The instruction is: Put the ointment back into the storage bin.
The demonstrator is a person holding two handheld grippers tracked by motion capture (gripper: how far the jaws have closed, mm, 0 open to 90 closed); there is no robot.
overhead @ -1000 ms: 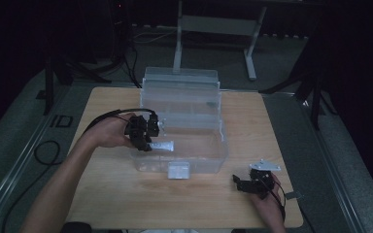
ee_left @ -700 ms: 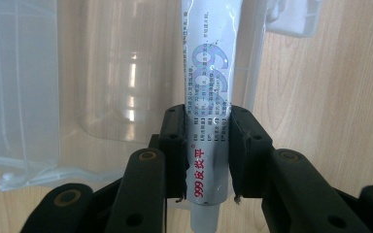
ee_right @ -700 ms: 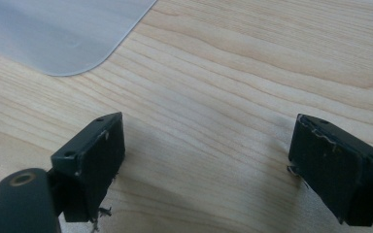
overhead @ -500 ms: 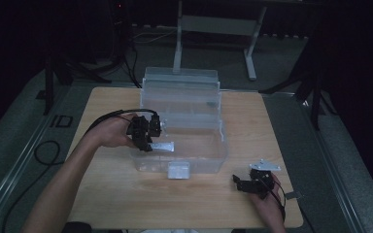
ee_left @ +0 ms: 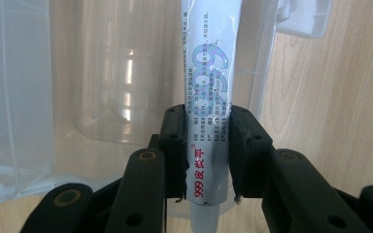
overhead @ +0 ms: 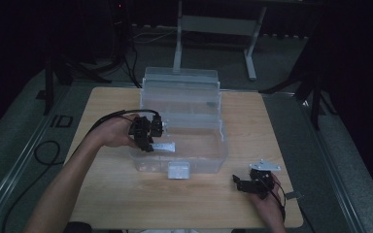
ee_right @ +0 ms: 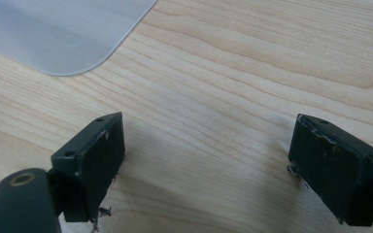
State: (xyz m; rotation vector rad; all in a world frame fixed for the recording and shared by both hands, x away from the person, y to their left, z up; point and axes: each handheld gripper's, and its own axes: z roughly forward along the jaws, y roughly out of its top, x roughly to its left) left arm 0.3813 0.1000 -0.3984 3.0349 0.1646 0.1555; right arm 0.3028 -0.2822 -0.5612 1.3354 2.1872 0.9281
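Observation:
A white tube (ee_left: 208, 87) printed with "999" and blue lettering is clamped between the two black jaws of my left gripper (ee_left: 206, 150), which is shut on it. From above, my left gripper (overhead: 148, 137) holds the tube (overhead: 164, 146) over the left front part of the clear plastic box (overhead: 209, 160). The tube points toward the box's middle. My right gripper (overhead: 245, 183) rests on the wooden table (overhead: 111, 194) near the front right corner, jaws wide open. In its own view my right gripper (ee_right: 204, 170) has only bare wood between its pads.
The clear box has its lid (overhead: 182, 80) standing open at the back and a white latch (overhead: 178, 170) on its front wall. A corner of the box (ee_right: 63, 34) lies ahead of the right gripper. Cables (overhead: 46, 150) trail off the table's left edge.

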